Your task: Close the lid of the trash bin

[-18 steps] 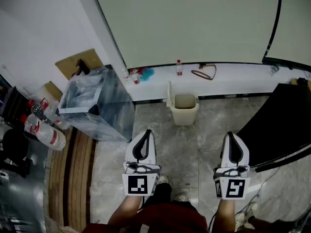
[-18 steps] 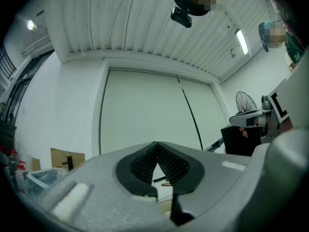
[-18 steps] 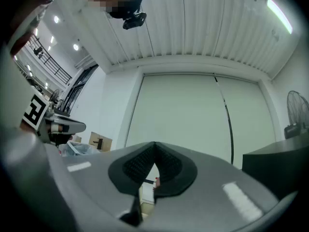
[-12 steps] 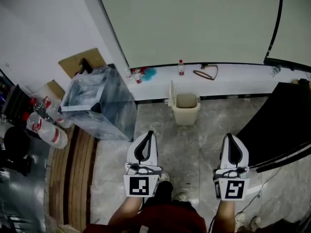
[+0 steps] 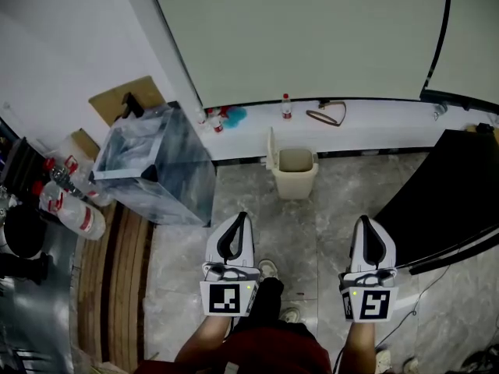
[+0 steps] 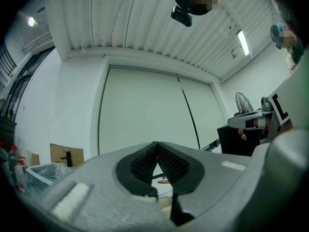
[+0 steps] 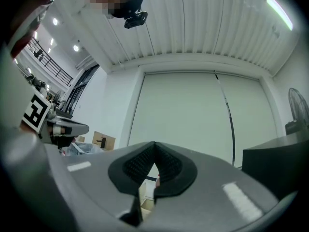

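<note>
A small beige trash bin (image 5: 295, 174) stands on the marble floor against the white ledge, its lid (image 5: 271, 151) swung up on the left side. My left gripper (image 5: 238, 221) hovers well short of the bin, shut with nothing in it, tips meeting (image 6: 156, 144). My right gripper (image 5: 364, 225) is level with it to the right, also shut and empty, tips meeting (image 7: 154, 144). A sliver of the bin shows through the gap below the right gripper's pads (image 7: 144, 190). Both point toward the wall.
A large bin lined with clear plastic (image 5: 153, 166) stands to the left. A black table (image 5: 444, 193) fills the right. On the ledge (image 5: 374, 127) lie a small bottle (image 5: 286, 107) and a cable. Bottles (image 5: 70, 205) and cardboard (image 5: 125, 100) sit at far left. The person's feet (image 5: 269, 269) are between the grippers.
The view has shifted slightly; both grippers keep their pose, shut, and sit a little lower in the head view. The bin's lid stays up.
</note>
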Motion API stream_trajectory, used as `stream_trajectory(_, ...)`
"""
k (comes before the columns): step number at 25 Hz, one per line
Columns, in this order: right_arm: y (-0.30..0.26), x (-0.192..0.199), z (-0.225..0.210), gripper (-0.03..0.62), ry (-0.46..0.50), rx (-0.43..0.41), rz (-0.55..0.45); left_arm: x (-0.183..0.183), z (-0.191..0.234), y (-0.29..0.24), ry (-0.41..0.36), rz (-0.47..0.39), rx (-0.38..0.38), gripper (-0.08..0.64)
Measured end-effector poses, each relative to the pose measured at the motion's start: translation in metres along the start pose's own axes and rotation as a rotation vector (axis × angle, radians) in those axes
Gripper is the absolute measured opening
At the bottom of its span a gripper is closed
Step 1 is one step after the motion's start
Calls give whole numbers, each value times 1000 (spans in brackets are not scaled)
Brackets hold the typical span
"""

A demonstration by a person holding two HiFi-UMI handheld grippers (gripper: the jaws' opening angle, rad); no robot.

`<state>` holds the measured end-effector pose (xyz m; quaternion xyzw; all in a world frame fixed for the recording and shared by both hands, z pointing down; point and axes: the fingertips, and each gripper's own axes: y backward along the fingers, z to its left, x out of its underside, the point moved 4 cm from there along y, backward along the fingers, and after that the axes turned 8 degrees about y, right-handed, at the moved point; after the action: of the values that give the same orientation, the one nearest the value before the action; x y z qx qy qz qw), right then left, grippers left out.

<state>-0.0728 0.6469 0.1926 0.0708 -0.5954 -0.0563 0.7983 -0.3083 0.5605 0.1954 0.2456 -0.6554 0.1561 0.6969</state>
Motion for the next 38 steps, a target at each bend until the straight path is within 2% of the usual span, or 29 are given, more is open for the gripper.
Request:
stream_trajectory(12, -69, 22, -11, 2, 18, -10, 22, 20, 27, -67, 34, -1, 0, 5)
stream_trajectory(22, -182, 32, -5, 2, 36, -50, 34, 28, 95, -151, 68, -5, -39, 5)
stream_trajectory(38, -325, 62, 3, 2, 75, -8, 80, 57, 181, -279, 63, 22, 6, 5)
